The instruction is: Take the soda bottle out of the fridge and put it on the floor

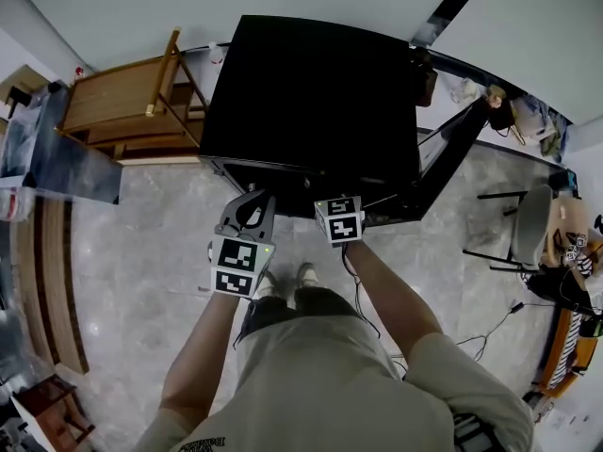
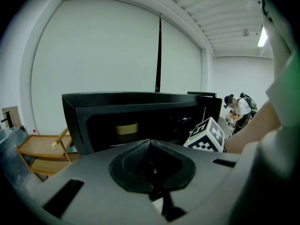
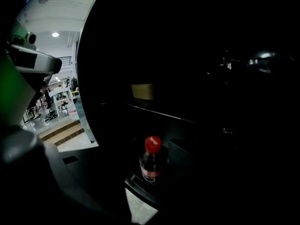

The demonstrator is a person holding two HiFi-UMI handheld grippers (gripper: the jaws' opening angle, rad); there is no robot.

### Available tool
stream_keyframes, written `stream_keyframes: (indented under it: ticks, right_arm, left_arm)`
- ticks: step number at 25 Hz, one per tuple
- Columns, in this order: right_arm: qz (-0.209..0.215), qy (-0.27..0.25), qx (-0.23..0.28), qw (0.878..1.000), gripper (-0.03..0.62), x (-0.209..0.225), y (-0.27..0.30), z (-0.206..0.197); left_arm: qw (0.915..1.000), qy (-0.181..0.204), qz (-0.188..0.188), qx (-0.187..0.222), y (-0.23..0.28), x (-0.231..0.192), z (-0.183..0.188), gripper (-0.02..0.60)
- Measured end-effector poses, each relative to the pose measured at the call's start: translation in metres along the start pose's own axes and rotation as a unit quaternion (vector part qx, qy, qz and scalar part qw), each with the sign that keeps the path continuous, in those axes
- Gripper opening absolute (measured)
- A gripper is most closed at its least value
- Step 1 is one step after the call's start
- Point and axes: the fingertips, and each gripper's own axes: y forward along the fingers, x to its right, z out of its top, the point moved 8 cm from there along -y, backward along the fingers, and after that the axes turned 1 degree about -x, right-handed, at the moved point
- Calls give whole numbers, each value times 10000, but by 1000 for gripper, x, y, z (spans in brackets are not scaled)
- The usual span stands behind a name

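The soda bottle (image 3: 151, 162), clear with a red cap, stands upright on a low shelf inside the dark black fridge (image 1: 316, 92). My right gripper (image 1: 339, 219) reaches into the fridge's open front, its fingertips hidden under the fridge top in the head view. In the right gripper view the bottle is a little ahead of the jaws, which stand apart with nothing between them; only the left jaw shows dimly. My left gripper (image 1: 247, 215) hangs just outside the fridge front, to the left of the right one, its pads (image 2: 140, 156) closed together on nothing.
The fridge door (image 1: 452, 153) is swung open to the right. A yellowish box (image 3: 142, 91) sits on an upper shelf. A wooden rack (image 1: 132, 102) stands left of the fridge. An office chair (image 1: 528, 224) and cables (image 1: 490, 332) are at the right. A person (image 2: 239, 109) stands far behind.
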Motion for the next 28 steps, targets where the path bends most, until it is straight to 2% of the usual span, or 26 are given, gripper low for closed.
stream_keyframes:
  ticks: [5,13,16,19,28]
  right_arm:
    - [123,65,102,9999,173,-1,13,-2]
    - [95,221,301,9993,171,2,31,-9]
    - [50,146,318,9994,127,3,35,-14]
    - [4,-47,359,9993,126,-1,34,-13]
    - [-142,37,363,9992,110,3,27,-17]
  left_arm:
    - [9999,3,-26,-102,12,-1,-10,6]
    - [9998,3,76,-163,17,-12,-23,6]
    - [9998,29,72,-165,19,-11,-27,6]
    - [9998,49,108,-159,20,-13,-28,6]
    - [9995,52,220,-200,10,-21,-30,6]
